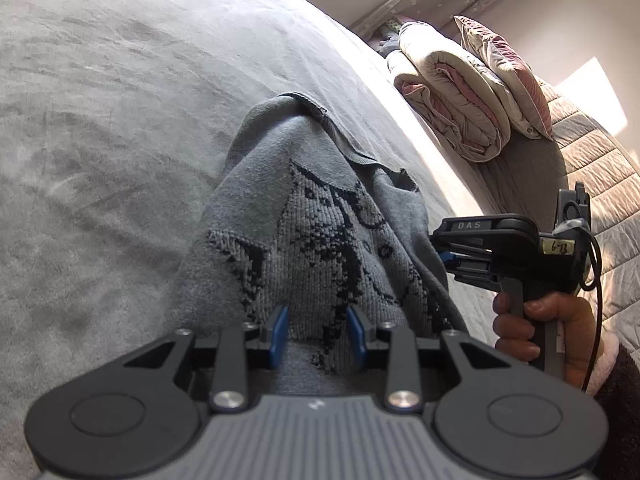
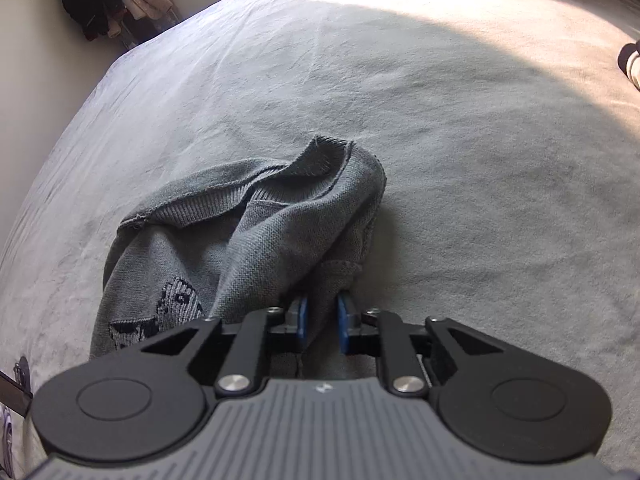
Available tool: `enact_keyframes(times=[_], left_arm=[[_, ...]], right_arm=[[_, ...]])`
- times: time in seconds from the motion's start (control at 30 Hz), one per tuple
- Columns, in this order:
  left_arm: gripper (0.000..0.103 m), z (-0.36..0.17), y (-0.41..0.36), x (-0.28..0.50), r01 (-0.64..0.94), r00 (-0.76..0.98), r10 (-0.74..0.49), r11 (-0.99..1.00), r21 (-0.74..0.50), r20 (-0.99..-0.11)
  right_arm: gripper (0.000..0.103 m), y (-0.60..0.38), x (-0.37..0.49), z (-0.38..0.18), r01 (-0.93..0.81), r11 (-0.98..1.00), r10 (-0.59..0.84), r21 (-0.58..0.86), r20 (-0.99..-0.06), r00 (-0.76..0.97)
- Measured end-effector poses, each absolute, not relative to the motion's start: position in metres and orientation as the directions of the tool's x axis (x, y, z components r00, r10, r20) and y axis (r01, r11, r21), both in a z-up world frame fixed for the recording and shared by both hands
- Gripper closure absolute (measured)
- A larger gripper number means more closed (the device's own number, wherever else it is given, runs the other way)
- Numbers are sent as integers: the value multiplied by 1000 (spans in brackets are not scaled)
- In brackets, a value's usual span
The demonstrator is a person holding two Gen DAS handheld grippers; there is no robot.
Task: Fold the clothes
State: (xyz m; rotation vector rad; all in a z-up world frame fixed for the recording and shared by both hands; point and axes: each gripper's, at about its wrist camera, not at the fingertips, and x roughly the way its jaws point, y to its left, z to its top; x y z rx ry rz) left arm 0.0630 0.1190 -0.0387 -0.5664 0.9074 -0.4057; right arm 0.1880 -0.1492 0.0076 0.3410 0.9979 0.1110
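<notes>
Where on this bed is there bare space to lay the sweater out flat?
The grey bedcover lies bare beyond and right of the bunched sweater, out to the sunlit edge. It is crowded by the rolled quilt and pillow at the headboard end.

Readable text, left wrist view only: "DAS" in pale letters on top of my right gripper body; handwritten "6-13" on a yellowish tag behind it. Right wrist view: nothing legible.
</notes>
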Motion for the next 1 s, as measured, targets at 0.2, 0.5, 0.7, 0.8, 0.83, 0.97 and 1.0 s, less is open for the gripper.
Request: enact_keyframes(times=[0.2,0.5,0.7,0.8,0.83,0.97,1.0], left_arm=[[70,-39,120,63,92,557,-555,781,-618,-618],[70,-40,122,65,94,555,-557,780,-619,-618],[70,-40,122,66,98,557,-557,781,-616,-617],[70,-40,124,68,98,556,-558,780,-618,-616],[70,-40,125,68,98,555,-559,779,-619,-616],[70,-41,126,69,99,554,-561,778,-620,-615],[70,-41,125,69,100,554,-561,779,-619,-615]], right_arm=[[100,-137,192,18,11,989,119,149,-828,548],[100,-160,208,36,41,981,-173,-189,-761,625],[100,-169,232,46,76,942,-293,-326,-692,660],[100,-165,243,47,79,922,-330,-380,-659,676],[100,-164,248,47,81,916,-339,-394,-650,680],[100,-158,263,51,84,902,-358,-422,-626,693],[100,-157,266,53,86,902,-358,-424,-621,697]])
